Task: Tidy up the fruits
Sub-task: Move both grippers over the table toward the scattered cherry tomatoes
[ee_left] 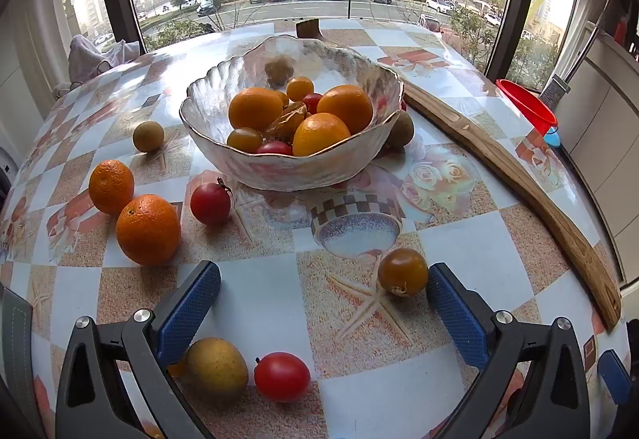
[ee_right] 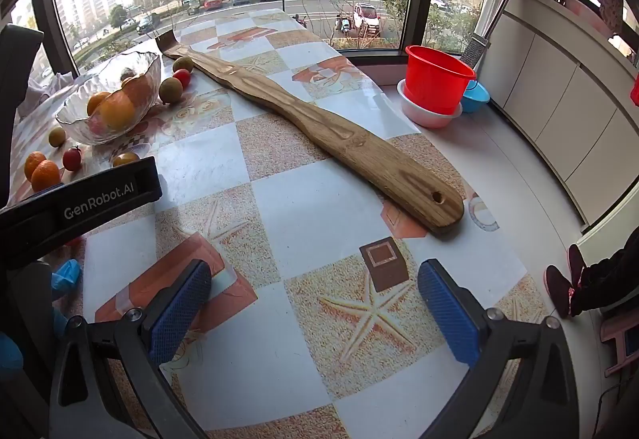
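left wrist view: the left gripper (ee_left: 323, 303) has its fingers (ee_left: 187, 313) spread wide, holding nothing. the glass bowl (ee_left: 287, 167) of fruit sits mid surface (ee_left: 459, 231). two oranges (ee_left: 147, 229) sit near the left edge.

right wrist view: the right gripper (ee_right: 315, 309) fingers (ee_right: 179, 313) are spread too, empty. a long wooden board (ee_right: 319, 131) lies near the right edge.

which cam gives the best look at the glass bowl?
Left wrist: the glass bowl sits centre frame, rim and the fruit inside clear. Right wrist shows it only small at the far left edge, seen from the side.
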A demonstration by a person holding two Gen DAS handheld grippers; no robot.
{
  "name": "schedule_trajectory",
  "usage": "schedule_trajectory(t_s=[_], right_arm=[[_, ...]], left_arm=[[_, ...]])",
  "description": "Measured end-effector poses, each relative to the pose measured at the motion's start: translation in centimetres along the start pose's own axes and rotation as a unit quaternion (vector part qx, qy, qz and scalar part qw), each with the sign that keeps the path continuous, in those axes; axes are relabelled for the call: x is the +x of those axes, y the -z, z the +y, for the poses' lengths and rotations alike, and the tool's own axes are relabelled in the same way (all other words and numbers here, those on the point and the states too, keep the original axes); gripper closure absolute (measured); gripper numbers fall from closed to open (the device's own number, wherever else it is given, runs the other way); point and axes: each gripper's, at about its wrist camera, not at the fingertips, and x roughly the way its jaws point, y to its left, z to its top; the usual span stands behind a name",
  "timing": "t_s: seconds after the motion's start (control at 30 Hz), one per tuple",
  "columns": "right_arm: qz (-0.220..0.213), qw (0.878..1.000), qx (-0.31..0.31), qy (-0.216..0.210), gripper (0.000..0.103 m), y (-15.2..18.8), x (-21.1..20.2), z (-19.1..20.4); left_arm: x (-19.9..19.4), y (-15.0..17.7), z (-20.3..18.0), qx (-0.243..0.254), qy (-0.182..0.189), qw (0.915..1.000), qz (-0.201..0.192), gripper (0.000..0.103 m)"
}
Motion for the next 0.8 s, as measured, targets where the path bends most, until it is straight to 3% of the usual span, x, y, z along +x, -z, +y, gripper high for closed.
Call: schedule_trajectory(t_s=[0.1,0.17,0.23,0.33,0.47,0.6,0.7,0.8], right_arm=[[0.01,1.0,-0.003,0.001,0.0,-0.2,0.1,0.0],[0.049,0.999,-0.014,-0.002,0.0,-1.0,0.4,0.0],[0.087,0.996,-0.022,-0.001,0.0,-1.6,0.6,0.1],[0.096,0.995,-0.026,-0.018,0.0,-2.1,-1.4,0.1],[0.106,0.993,-0.024,-0.052,0.0,-2.6,-4.9,0.7],[0.162,0.981,0.017,-0.107,0.0,-2.6,-7.1,1.7],[0.19,0.977,0.007,-0.096,0.0,-2.4,-9.0,3.2],[0.2,0.976,-0.006,-0.082,0.0,-2.2,-11.0,4.4]], left_arm=[[-0.1,-0.8,0.0,0.025,0.013,0.9979,0.058,0.0],[-1.2,-1.4,0.0,0.04,0.02,0.9972,0.06,0.0],[-3.9,-2.0,0.6,0.046,0.035,0.9977,0.034,0.0],[-9.0,-1.6,2.8,0.057,0.062,0.9964,0.008,0.0],[-12.8,-1.6,6.1,0.066,0.09,0.9917,0.063,0.0],[-15.5,0.5,9.4,0.084,0.065,0.9872,0.119,0.0],[-16.8,2.0,11.9,0.096,0.069,0.9786,0.168,0.0],[-19.1,3.0,13.9,0.116,0.054,0.9787,0.161,0.0]])
